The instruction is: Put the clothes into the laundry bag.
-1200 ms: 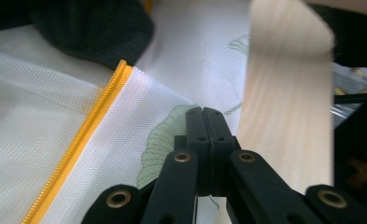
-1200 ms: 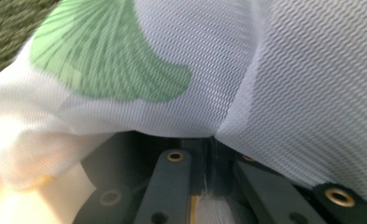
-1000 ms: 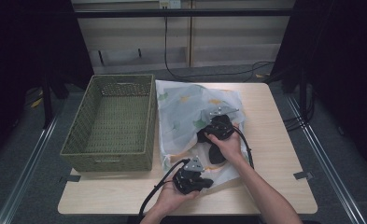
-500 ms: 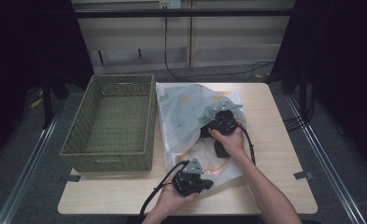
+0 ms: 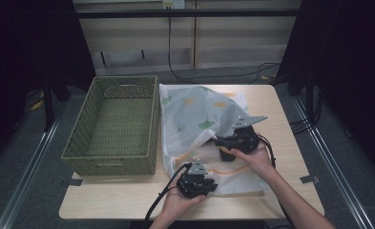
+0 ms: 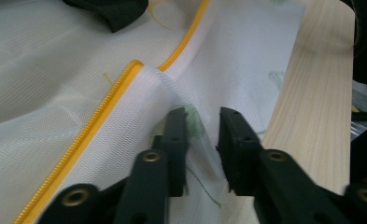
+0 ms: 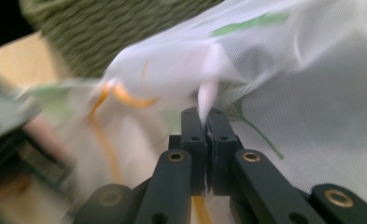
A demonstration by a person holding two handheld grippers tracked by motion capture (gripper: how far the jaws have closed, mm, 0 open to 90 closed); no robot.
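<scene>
From the high view you see the whole layout: the white mesh laundry bag (image 5: 199,121) with leaf prints lies spread on the table (image 5: 280,119), just beside the green woven basket (image 5: 113,124), which stands at the left part of the table. The basket has nothing inside it; its woven floor is bare.

Your right claw (image 5: 217,141) is over the middle of the bag and lifts a part of the fabric into a raised fold. The right gripper view shows what the high view cannot: the jaws are pressed together on a thin pinch of the white mesh (image 7: 208,100), with the basket (image 7: 125,32) blurred behind it.

Your left claw (image 5: 213,181) is at the near edge of the bag. The left gripper view gives the detail here: the jaws have just been opening and now stand a little apart, with mesh fabric (image 6: 202,135) between them but not pressed. The bag's yellow zipper (image 6: 111,102) runs to the left of the jaws, and the bare wood of the table (image 6: 312,93) is at the right.
</scene>
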